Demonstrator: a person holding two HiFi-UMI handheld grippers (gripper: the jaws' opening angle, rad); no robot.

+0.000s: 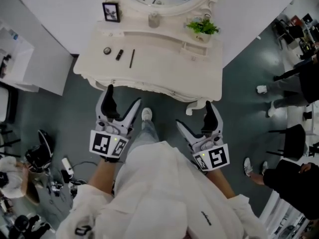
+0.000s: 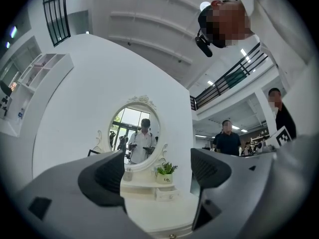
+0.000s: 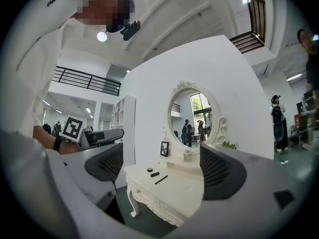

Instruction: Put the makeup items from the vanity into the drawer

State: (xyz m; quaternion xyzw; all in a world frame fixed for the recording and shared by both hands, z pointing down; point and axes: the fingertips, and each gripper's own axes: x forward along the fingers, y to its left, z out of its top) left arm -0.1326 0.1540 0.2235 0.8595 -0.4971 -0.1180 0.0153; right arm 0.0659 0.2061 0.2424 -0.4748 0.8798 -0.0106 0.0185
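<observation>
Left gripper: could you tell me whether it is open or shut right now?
The left gripper is open: in its own view the jaws stand apart with nothing between them, only the vanity beyond.

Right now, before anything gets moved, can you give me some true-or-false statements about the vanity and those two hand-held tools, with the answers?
1. A compact, a tube and a pencil lie on the vanity. True.
2. The left gripper holds the pencil. False: its jaws stand apart with nothing between them.
3. A plant stands at the vanity's back right. True.
4. The frame lies flat in the middle of the top. False: it stands upright at the back left.
5. The right gripper is shut. False: its jaws stand apart and empty, short of the vanity's front edge.
</observation>
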